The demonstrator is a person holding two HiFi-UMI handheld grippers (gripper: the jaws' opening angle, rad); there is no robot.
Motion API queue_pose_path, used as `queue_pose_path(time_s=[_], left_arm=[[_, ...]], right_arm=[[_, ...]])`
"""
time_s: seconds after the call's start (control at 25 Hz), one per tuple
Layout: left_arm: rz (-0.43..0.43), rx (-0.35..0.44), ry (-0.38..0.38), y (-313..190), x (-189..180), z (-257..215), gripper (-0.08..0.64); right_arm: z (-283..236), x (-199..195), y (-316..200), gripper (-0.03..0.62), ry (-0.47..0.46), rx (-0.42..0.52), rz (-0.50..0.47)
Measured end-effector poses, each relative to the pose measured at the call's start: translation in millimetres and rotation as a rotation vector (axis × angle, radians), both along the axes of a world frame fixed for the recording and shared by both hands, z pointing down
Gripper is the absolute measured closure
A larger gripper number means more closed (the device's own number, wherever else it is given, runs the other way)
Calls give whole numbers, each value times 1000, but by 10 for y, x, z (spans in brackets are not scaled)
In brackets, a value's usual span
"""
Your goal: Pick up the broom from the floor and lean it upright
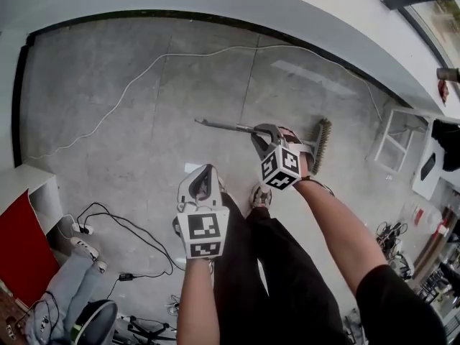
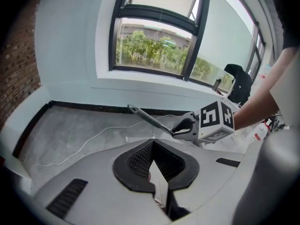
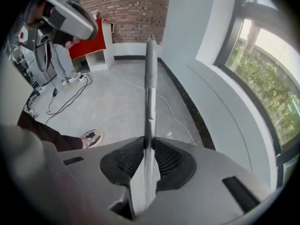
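The broom [image 1: 322, 144] hangs above the grey floor, its bristle head at the right and its grey handle [image 1: 223, 126] reaching left. My right gripper [image 1: 264, 139] is shut on the handle near the head. In the right gripper view the handle [image 3: 150, 78] runs straight up out of the closed pads [image 3: 164, 161]. My left gripper [image 1: 201, 184] hovers lower left of it, apart from the broom, jaws together and empty. The left gripper view shows the handle [image 2: 145, 117] slanting up left from the right gripper [image 2: 183, 128].
A white cable [image 1: 144, 74] snakes over the floor toward the curved white wall. A white shelf with a red panel [image 1: 25, 221] stands at the left, with black cables and a power strip [image 1: 108, 228] beside it. A white frame [image 1: 395, 139] stands at the right.
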State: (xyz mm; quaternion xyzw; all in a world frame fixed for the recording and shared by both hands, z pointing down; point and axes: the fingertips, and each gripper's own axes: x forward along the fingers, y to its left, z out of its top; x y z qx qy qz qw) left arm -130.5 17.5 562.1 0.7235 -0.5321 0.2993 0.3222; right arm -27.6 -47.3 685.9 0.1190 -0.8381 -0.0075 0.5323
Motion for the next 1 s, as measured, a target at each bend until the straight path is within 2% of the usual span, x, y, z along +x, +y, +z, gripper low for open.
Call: queue_pose_path(time_s=[0.28,0.56,0.8,1.0], left_arm=[[79,16,-28,62,221,-178,554],[126,25,-50,31,321,-297,554],[157,48,-56,-127,435,-413,554],[186,55,-63,-149,509,-455,554]], right_arm=[[-513,183,-114,529,-85,78,80],[-979,263,-452,529,-186,149,198],[-1381,448,-882,529,-275,211,335],[-1719,692,-1259,531,-373,280,493]])
